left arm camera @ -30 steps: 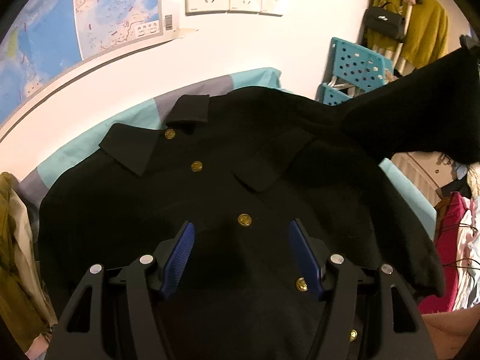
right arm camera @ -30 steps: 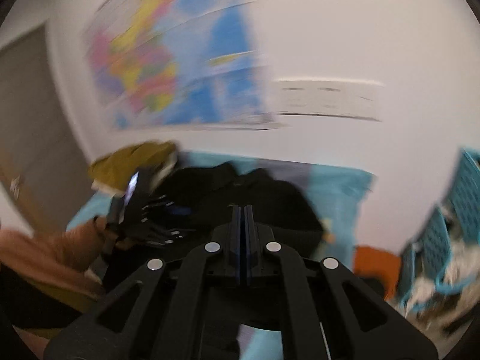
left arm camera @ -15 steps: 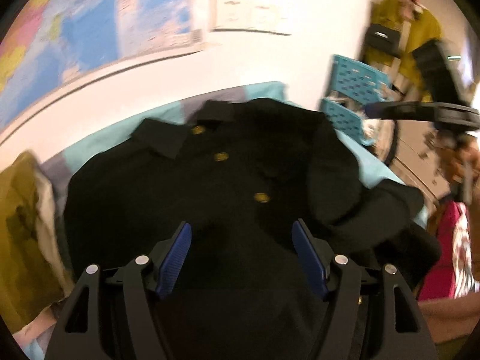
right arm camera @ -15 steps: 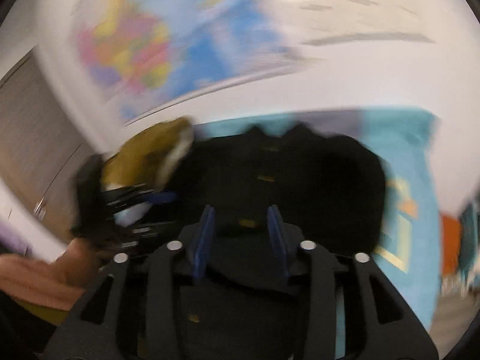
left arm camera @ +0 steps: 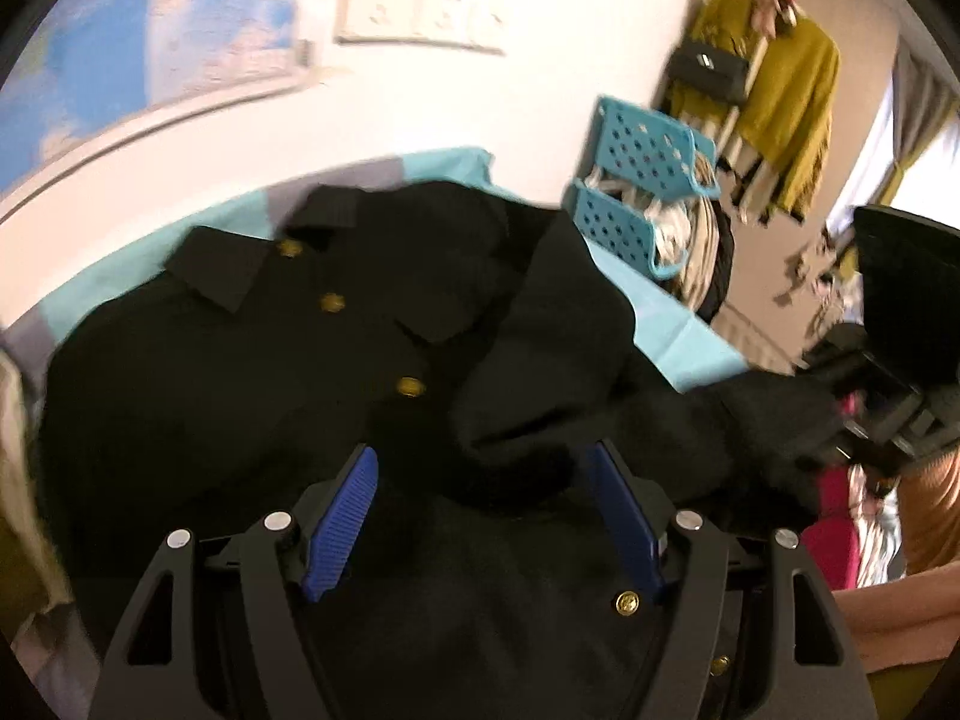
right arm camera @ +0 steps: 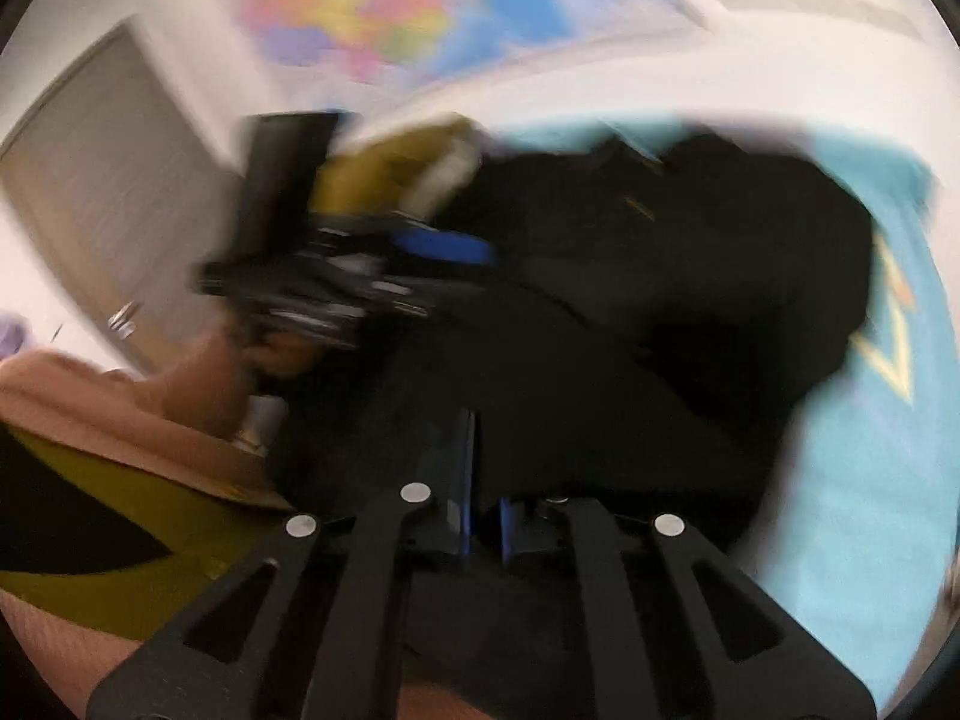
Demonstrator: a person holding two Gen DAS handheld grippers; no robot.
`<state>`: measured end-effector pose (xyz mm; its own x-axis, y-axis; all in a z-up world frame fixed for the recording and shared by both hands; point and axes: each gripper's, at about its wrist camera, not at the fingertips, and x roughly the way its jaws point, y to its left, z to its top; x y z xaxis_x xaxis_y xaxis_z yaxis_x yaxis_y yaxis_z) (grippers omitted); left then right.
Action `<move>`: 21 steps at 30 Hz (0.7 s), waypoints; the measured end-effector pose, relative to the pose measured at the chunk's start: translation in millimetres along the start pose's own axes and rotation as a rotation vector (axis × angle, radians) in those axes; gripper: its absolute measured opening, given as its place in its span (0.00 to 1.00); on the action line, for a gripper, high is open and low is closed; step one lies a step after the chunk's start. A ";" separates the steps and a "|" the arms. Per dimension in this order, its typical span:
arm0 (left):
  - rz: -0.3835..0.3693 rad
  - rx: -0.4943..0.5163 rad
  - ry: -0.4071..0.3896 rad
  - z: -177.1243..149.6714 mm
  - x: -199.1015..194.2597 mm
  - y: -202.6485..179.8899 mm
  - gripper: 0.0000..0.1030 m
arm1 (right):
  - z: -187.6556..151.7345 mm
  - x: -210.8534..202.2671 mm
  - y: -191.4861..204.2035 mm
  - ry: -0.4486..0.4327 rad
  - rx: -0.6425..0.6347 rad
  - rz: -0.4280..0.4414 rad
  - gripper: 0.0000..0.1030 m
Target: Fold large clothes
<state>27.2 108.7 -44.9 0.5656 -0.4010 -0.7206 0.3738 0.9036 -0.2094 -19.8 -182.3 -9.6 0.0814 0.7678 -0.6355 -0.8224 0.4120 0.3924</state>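
Note:
A black jacket (left arm camera: 240,372) with gold buttons lies face up on a light blue sheet (left arm camera: 672,324). Its right sleeve (left arm camera: 558,372) is folded in across the chest. My left gripper (left arm camera: 483,516) is open and empty, hovering over the jacket's lower front. My right gripper (right arm camera: 483,480) shows blurred in its own view, its blue pads close together over black cloth (right arm camera: 600,372); whether it pinches the cloth is unclear. The right gripper also appears at the right edge of the left wrist view (left arm camera: 870,414) at the sleeve's end.
A mustard garment (right arm camera: 390,174) lies at the left of the bed. Blue perforated baskets (left arm camera: 642,192) stand at the far right by the wall. Yellow clothes and a black bag (left arm camera: 708,69) hang on a rack. A map (left arm camera: 120,54) and wall sockets are above.
The right gripper dropped the lifted sleeve across the jacket's chest, opened briefly, then its pads came close together again low over the cloth. The left gripper stayed open and shifted slightly.

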 end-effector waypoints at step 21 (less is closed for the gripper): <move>-0.134 0.053 0.061 -43.7 -25.7 -22.3 0.76 | 13.7 -33.0 -118.5 -0.143 0.323 -0.224 0.67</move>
<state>-27.9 105.5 -50.6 0.4630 -0.5059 -0.7278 0.4824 0.8327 -0.2719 82.7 -249.7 -26.1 0.3345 0.6925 -0.6391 -0.5586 0.6919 0.4574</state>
